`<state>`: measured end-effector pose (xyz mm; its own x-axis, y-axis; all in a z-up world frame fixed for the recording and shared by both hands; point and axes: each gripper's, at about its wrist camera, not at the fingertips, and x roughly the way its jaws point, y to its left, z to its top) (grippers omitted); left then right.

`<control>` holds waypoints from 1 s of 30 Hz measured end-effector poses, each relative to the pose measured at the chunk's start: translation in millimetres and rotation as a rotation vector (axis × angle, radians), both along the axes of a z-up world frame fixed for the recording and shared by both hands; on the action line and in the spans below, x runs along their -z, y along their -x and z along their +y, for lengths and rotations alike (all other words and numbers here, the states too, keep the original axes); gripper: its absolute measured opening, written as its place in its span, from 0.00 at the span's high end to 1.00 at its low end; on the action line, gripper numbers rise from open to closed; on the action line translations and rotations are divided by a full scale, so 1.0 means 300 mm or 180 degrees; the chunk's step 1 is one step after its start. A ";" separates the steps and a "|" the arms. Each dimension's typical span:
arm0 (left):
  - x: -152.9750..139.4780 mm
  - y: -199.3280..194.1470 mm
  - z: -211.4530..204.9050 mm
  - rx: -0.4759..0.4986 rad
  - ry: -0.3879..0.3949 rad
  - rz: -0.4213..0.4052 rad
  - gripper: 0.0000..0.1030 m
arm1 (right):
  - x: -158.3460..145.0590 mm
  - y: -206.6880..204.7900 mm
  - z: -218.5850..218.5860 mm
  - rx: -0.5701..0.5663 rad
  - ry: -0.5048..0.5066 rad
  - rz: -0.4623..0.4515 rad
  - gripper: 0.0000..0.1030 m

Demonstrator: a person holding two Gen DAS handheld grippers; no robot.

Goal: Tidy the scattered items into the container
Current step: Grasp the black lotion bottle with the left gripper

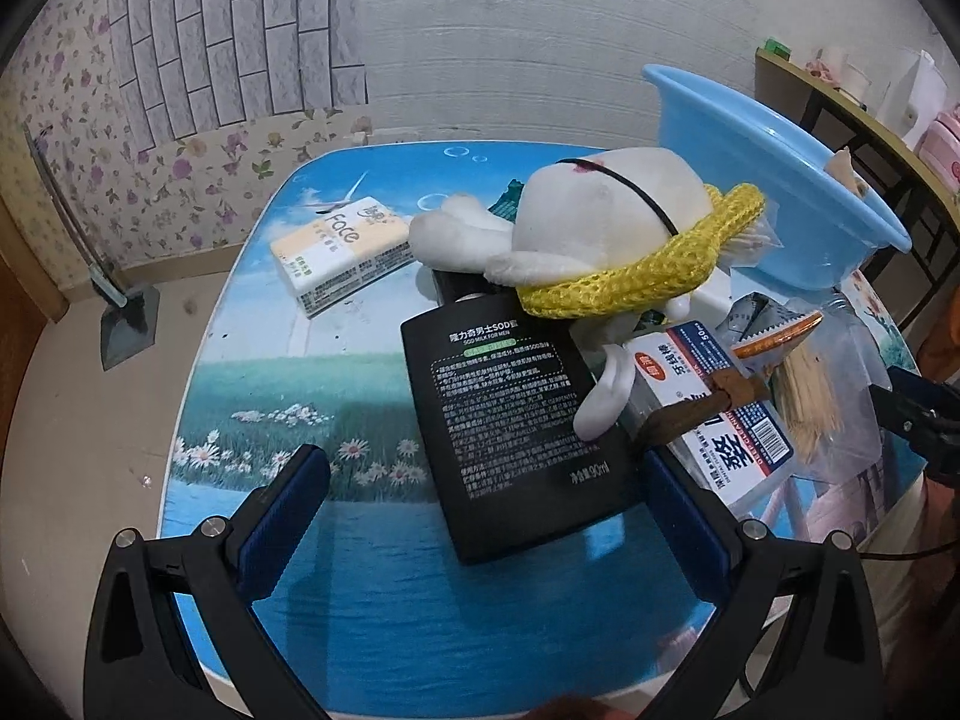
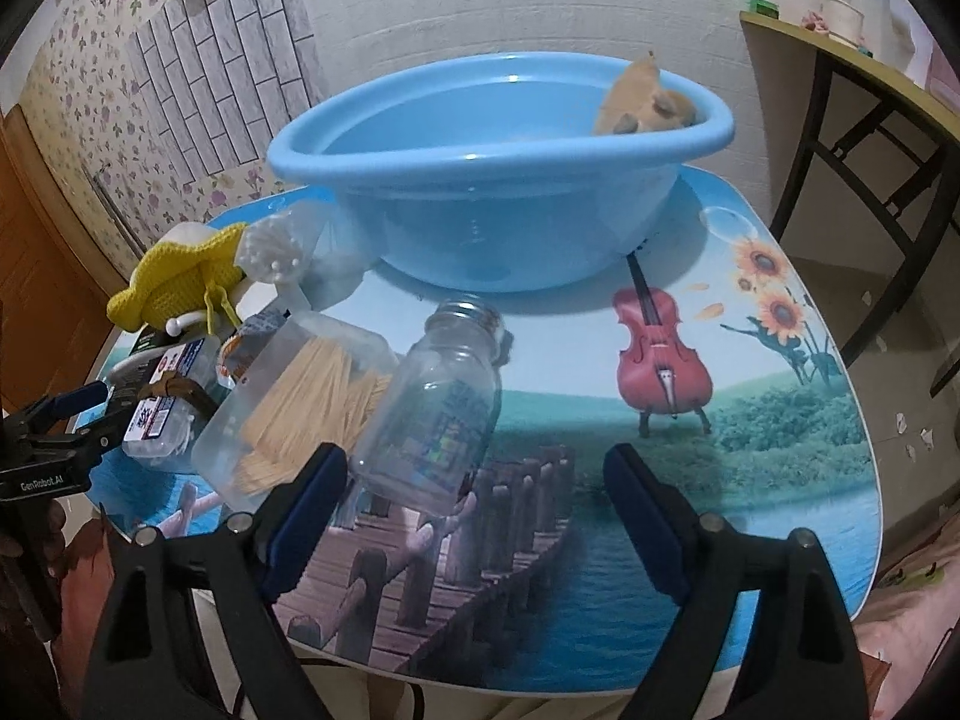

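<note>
A black flat lotion bottle (image 1: pixel 510 420) lies on the picture-printed table, its near end between the fingers of my left gripper (image 1: pixel 480 498), which stands open; the pads do not press it. A white plush toy with a yellow knitted scarf (image 1: pixel 600 210) rests on the bottle's far end. My right gripper (image 2: pixel 474 510) is open too, low over the table. A clear empty bottle (image 2: pixel 432 408) lies on its side, its base just ahead of the left finger (image 2: pixel 312 510). The blue basin (image 2: pixel 420 153) stands behind, with a brown plush toy (image 2: pixel 648 102) inside.
A tissue pack (image 1: pixel 342 252) lies at the far left. A white box with a blue label (image 1: pixel 720 420), a clear box of toothpicks (image 2: pixel 300 396) and a bag of cotton swabs (image 2: pixel 270 252) crowd the space between the two bottles. A dark-framed table (image 2: pixel 840 96) stands to the right.
</note>
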<state>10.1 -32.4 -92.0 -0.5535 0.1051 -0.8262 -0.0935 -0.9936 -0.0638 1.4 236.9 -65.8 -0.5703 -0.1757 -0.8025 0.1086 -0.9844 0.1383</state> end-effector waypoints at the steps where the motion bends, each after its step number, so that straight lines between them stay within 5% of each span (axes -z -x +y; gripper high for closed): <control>1: 0.003 0.004 0.002 0.0003 -0.0002 -0.0002 0.00 | 0.003 0.004 -0.006 -0.0010 -0.0017 -0.0008 0.19; 5: 0.022 0.022 0.001 -0.0021 0.0003 -0.0039 0.00 | 0.013 0.023 -0.017 0.0031 -0.0068 0.0005 0.39; 10: 0.021 0.025 -0.001 -0.0028 -0.0019 0.0014 0.00 | 0.023 0.035 -0.021 0.0042 -0.0092 -0.0021 0.40; 14: 0.010 0.010 0.005 0.0032 -0.0056 0.0102 0.23 | 0.021 0.037 -0.022 -0.0014 -0.0114 -0.0001 0.57; 15: 0.008 0.007 0.008 0.0043 -0.0048 0.0115 0.33 | 0.020 0.036 -0.021 -0.0027 -0.0119 0.0001 0.57; 30: -0.009 -0.085 -0.024 -0.0003 0.0099 0.0006 0.38 | 0.013 -0.038 0.059 0.0015 -0.0032 0.0030 0.58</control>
